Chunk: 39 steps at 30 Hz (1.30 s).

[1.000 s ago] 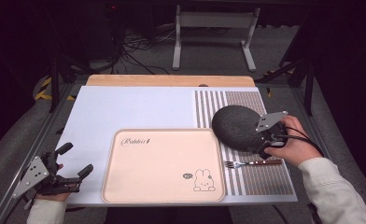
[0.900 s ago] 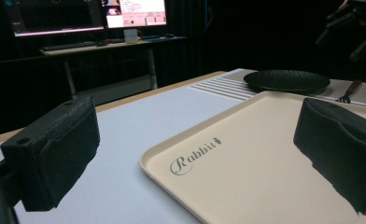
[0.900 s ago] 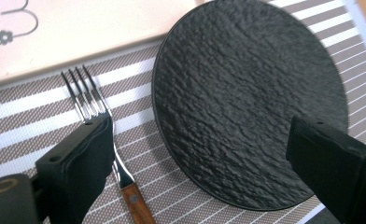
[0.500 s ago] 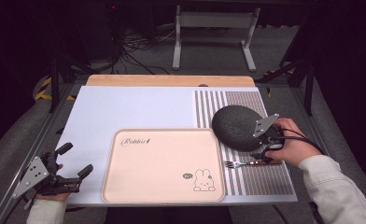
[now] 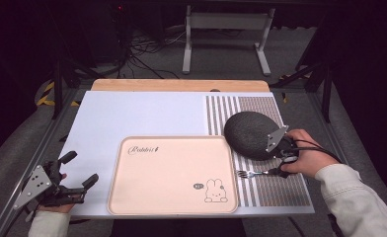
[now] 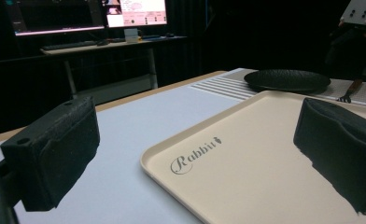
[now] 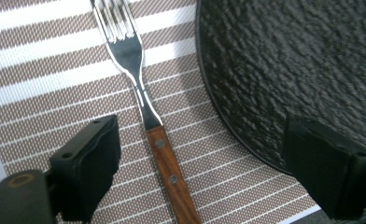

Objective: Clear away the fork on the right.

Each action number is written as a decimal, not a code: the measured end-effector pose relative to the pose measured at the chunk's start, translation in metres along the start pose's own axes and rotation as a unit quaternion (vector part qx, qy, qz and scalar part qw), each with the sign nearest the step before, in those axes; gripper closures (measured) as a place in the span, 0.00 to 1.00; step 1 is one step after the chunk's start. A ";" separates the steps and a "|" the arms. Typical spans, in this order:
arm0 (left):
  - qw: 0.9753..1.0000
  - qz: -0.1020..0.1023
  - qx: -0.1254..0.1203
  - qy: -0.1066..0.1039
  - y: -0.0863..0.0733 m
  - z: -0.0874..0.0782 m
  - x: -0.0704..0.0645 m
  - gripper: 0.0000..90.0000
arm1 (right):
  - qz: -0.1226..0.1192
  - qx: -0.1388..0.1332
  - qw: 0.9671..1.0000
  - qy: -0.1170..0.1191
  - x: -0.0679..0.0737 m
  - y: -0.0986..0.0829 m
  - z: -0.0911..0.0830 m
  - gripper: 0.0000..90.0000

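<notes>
A fork (image 7: 148,116) with a wooden handle lies on the striped placemat (image 5: 275,185), tines toward the tray; it also shows as the fork (image 5: 253,173) in the high view. My right gripper (image 7: 209,172) hovers open just above it, one jaw left of the handle, the other over the rim of the dark textured plate (image 7: 302,70). The plate (image 5: 253,134) sits on the placemat behind the fork. My left gripper (image 5: 78,170) rests open at the table's front left corner, its jaws framing the pink tray (image 6: 265,158).
The pink tray (image 5: 172,173), with "Rabbit" lettering and a rabbit drawing, lies at the front middle on a white mat (image 5: 142,113). A wooden strip (image 5: 181,85) edges the table's far side. Desks with monitors (image 6: 134,11) stand beyond.
My right gripper has dropped a little toward the fork's handle and shifted slightly forward. The left gripper has stayed in place.
</notes>
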<state>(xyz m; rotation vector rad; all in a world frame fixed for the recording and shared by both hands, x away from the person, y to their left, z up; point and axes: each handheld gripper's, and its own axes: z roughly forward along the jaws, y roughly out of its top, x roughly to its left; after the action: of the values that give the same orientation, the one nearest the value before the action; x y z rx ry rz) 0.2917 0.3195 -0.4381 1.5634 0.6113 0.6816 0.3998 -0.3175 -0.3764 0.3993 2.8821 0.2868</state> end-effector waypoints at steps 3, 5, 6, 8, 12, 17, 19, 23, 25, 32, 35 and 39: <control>1.000 0.000 0.000 0.001 0.000 0.000 0.000 0.01 | -0.006 0.005 1.000 0.006 0.001 0.000 0.002 0.17; 1.000 0.000 0.001 0.002 0.000 0.000 0.000 0.01 | -0.013 0.014 1.000 0.009 0.002 -0.002 0.007 0.21; 1.000 -0.002 0.000 0.002 0.000 0.000 0.000 0.01 | -0.015 0.014 1.000 0.013 0.003 -0.002 0.008 0.22; 1.000 -0.002 -0.001 0.002 0.000 0.000 0.000 0.01 | -0.019 0.015 1.000 0.014 0.004 -0.002 0.010 0.23; 1.000 -0.001 0.000 0.002 0.000 0.000 0.000 0.01 | -0.025 0.018 0.999 0.020 0.006 -0.003 0.015 0.29; 1.000 0.001 0.001 0.002 0.000 0.000 0.000 0.01 | -0.039 0.029 0.998 0.034 0.007 -0.002 0.021 0.39; 1.000 0.001 0.001 0.002 0.000 0.000 0.000 0.01 | -0.046 0.036 0.998 0.039 0.008 -0.002 0.025 0.42; 1.000 -0.001 0.000 0.002 0.000 0.000 0.000 0.01 | -0.053 0.038 0.997 0.047 0.008 -0.002 0.029 0.45; 1.000 -0.001 0.000 0.002 0.000 0.000 0.000 0.01 | -0.056 0.040 0.996 0.051 0.009 -0.002 0.031 0.47; 1.000 0.001 0.002 0.002 0.000 0.000 0.000 0.01 | -0.066 0.050 0.995 0.060 0.010 -0.002 0.035 0.55; 1.000 0.001 0.002 0.002 0.000 0.000 0.000 0.01 | -0.067 0.053 0.994 0.062 0.010 -0.002 0.035 0.59; 1.000 0.002 0.002 0.000 0.000 0.000 0.000 0.01 | -0.066 0.058 0.994 0.067 0.009 -0.001 0.035 0.62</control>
<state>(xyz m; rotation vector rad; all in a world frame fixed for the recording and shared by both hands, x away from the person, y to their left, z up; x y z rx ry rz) 0.2920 0.3193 -0.4385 1.5688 0.6109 0.6842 0.3990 -0.3105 -0.4121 0.2150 3.0498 0.1285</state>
